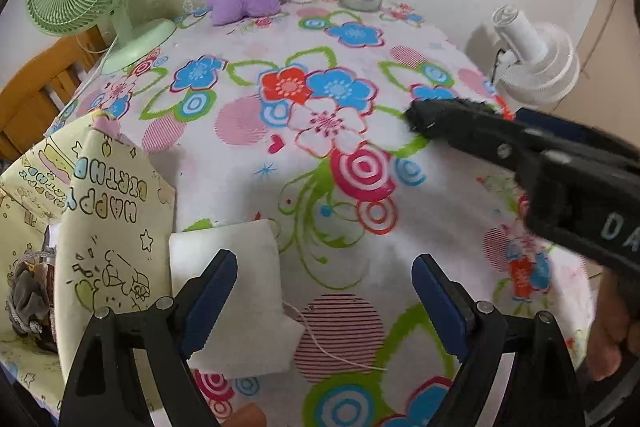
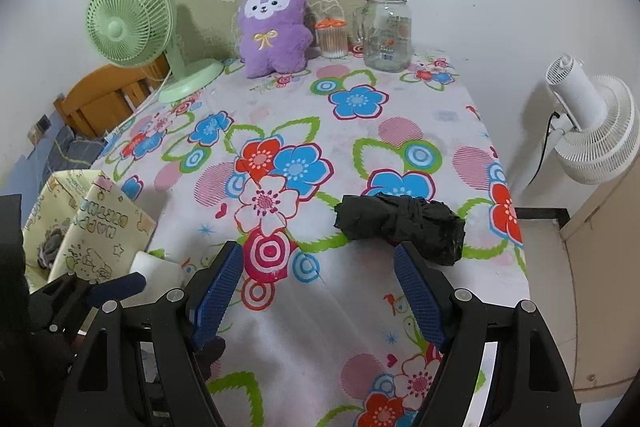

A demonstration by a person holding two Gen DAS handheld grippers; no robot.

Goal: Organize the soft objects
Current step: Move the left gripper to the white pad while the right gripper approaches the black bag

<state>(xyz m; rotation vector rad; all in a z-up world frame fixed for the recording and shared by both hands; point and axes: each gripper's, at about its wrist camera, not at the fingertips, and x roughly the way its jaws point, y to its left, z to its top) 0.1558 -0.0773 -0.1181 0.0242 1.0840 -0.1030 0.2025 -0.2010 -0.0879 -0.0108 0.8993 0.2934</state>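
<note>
Fingers (image 2: 218,291) of the right gripper (image 2: 318,291) gape released, the left gripper (image 1: 324,299) likewise, over the floral tablecloth (image 2: 432,131); a black rolled bundle (image 2: 400,223) lies near its right edge.

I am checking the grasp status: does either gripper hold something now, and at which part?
Nothing is held. Left gripper and right gripper both stand open; the black rolled bundle lies free on the floral tablecloth.
</note>
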